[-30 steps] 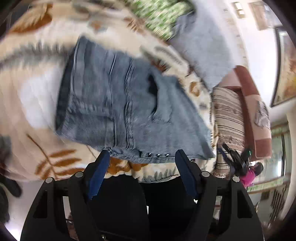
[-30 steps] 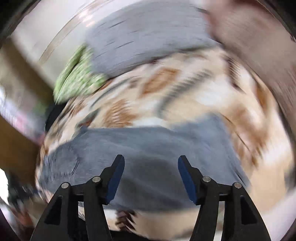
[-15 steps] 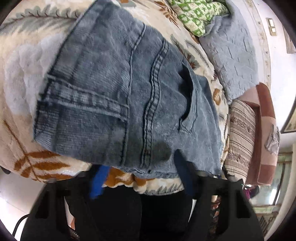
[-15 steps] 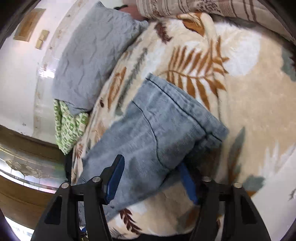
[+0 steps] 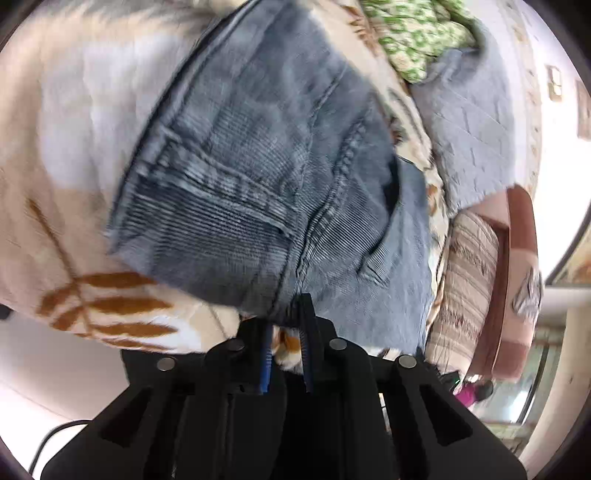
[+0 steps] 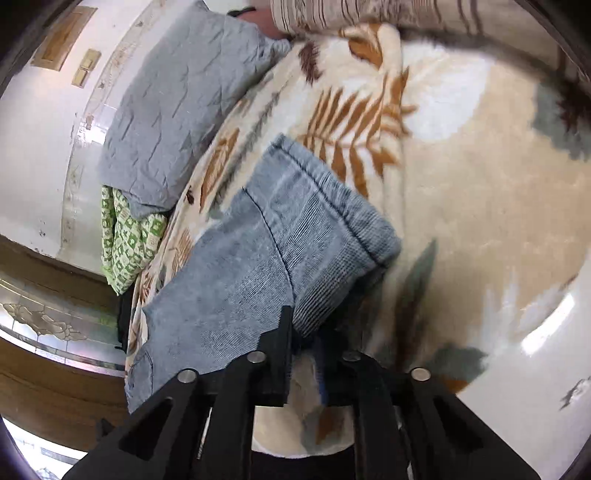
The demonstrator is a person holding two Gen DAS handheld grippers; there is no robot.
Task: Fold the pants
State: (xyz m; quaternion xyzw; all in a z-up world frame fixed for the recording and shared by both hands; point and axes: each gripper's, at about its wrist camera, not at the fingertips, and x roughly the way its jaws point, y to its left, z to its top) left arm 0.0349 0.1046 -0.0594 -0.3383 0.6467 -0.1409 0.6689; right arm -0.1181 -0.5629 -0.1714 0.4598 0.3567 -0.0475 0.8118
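Blue denim pants [image 5: 258,166] lie folded on a cream blanket with brown fern prints [image 5: 74,147]. In the left wrist view the waist end with its seams and pocket fills the middle. My left gripper [image 5: 286,312] is at the near edge of that end, its jaws closing with the denim edge pinched between them. In the right wrist view the hemmed leg end of the pants [image 6: 258,266] lies on the blanket [image 6: 461,203]. My right gripper [image 6: 304,325] is at its near corner, jaws closing on the denim fold.
A grey pillow [image 5: 469,122] [image 6: 177,103] and a green patterned cloth [image 5: 417,33] [image 6: 125,240] lie at the far side by the wall. A striped cushion [image 5: 469,266] [image 6: 369,14] sits beside the blanket. The bed's near edge runs just under both grippers.
Both grippers dropped to the near edge of the pants and their jaws went from wide open to nearly together on the denim. The right gripper rolled and swung onto the leg end.
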